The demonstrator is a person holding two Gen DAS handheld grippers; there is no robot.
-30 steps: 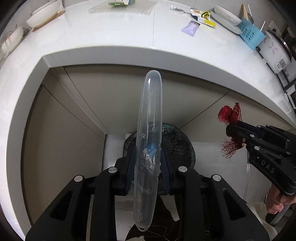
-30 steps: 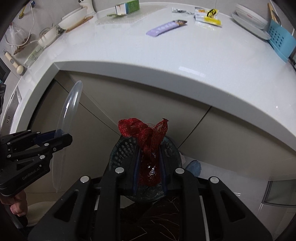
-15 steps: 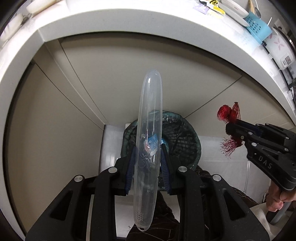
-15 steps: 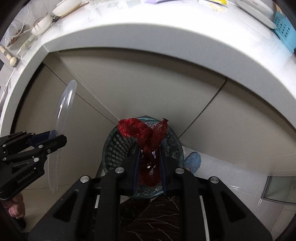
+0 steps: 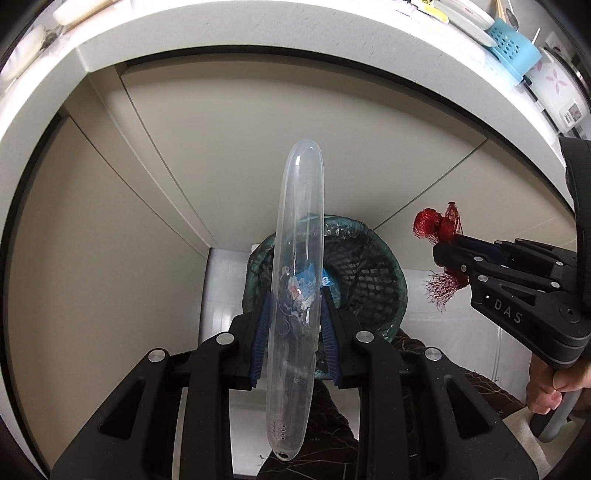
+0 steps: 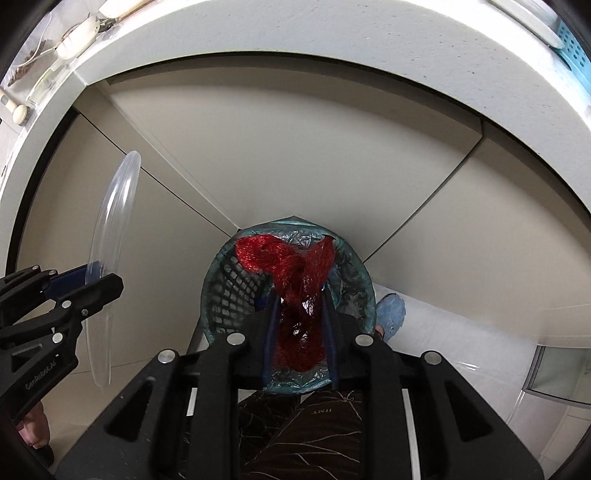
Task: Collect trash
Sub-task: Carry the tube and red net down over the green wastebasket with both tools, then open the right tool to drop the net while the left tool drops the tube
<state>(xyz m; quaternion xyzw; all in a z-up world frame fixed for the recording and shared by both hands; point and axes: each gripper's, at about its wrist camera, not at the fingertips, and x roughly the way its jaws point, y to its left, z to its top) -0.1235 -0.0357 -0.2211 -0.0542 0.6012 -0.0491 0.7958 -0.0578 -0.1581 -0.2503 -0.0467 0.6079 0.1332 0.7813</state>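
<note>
1. Two grippers are hanging over a mesh bin [image 6: 221,288] on the floor, below a white counter [image 5: 258,33] and beige cabinet doors [image 6: 295,155].
2. The left gripper [image 5: 293,314] is pointing steeply down and pinching a clear lid [image 5: 299,266] edge-on, its blue pads pressing both faces.
3. The right gripper [image 6: 299,325] is carrying a wad of red net [image 6: 291,269]; its jaws have just been opening a little, the net sitting loosely between them, seemingly no longer squeezed.
4. The net is hanging right above the bin's lined mouth; the lid, in the left view, is standing over the bin's left rim.
5. The step in hand looks like the drop: both pieces are brought to the bin, neither is in it yet.
6. Next, I judge, the right jaws need to part wider so the net falls free, as it may snag on a pad.
7. The lid is wide, so it probably needs tipping toward the bin's middle before release.
</note>
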